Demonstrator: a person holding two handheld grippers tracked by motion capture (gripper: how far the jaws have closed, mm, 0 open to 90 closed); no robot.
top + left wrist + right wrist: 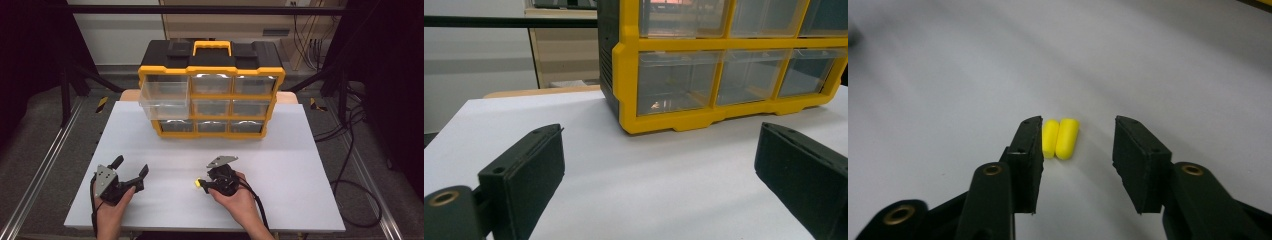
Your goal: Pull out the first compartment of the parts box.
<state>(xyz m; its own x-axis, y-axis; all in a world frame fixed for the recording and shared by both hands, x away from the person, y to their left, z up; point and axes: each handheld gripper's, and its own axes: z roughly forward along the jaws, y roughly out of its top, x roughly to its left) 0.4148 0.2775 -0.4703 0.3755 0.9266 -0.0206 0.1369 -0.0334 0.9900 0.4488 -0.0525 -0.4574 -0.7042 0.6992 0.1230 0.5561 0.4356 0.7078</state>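
My right gripper (1075, 150) stands over two yellow capsules (1061, 138) lying side by side near the desk's (280, 165) front edge; its fingers (1029, 155) are part open, one touching a capsule, the other apart. My left gripper (131, 172) rests near the front left corner, fingers (526, 170) wide and empty, facing the organizer (212, 95), whose top left drawer (164, 100) is pulled out.

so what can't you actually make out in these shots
- Yellow pieces: in the right gripper view, one touches the right tool's left jaw; whether it's pressed is unclear. In the high view they're a tiny glare spot.
- Pulled-out clear drawer: high view, glare hides any contents.
- Organizer: left gripper view, top and right side cut off by the frame.
- Left tool: open, jaw tips partly out of frame.
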